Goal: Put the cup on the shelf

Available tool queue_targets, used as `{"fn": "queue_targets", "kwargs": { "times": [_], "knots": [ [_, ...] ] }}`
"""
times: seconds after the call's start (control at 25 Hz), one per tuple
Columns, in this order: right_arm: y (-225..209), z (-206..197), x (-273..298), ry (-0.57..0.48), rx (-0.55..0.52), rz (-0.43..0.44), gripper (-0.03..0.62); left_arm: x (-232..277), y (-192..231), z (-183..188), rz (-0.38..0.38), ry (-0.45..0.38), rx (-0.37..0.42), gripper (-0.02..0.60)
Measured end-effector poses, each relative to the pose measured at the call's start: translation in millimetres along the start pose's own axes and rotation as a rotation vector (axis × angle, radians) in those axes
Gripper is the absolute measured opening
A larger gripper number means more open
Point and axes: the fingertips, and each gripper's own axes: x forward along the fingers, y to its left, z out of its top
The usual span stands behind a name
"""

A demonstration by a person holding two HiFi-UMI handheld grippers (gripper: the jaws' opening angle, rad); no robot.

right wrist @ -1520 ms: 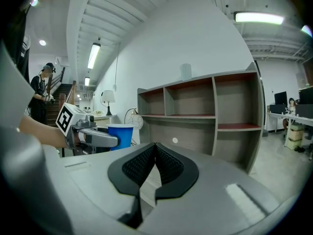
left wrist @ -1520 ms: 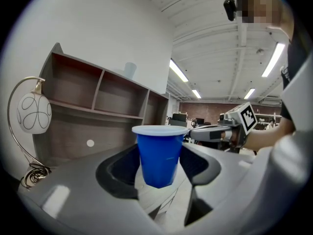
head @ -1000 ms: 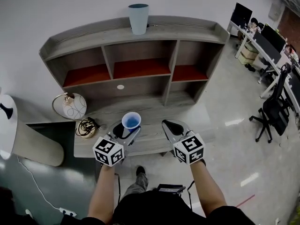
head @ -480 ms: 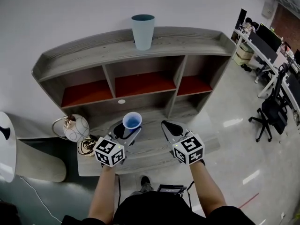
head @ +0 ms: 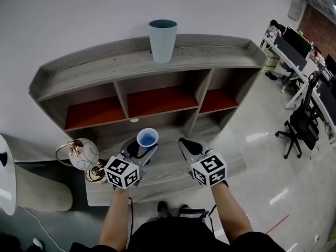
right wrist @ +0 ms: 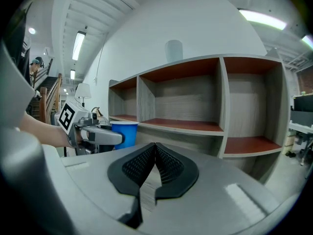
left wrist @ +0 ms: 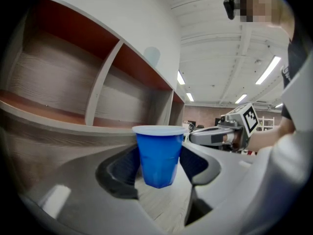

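Head view showed us the grey shelf across the frame's middle. At lower centre, our left gripper clasped the blue cup upright, and our right gripper beside it was clenched, empty.

We reach our left forearm and right forearm out side by side. In the head view the left gripper sits at about 7 o'clock of centre and the right gripper at about 5 o'clock, both pointing toward 12 o'clock and nearly level. Our left jaws stand wide and press on the sides of an upright blue cup; our right jaws meet pad on pad, with nothing between them.
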Motion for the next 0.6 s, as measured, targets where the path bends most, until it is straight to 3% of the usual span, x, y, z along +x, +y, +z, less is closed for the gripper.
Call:
{"fn": "queue_targets", "kwargs": {
  "times": [0.6],
  "knots": [
    [-28.3, 22.8, 17.7, -0.030, -0.038, 0.089, 0.012, 26.3, 0.5, 16.2, 0.071, -0.015, 0.013, 0.255]
  ]
}}
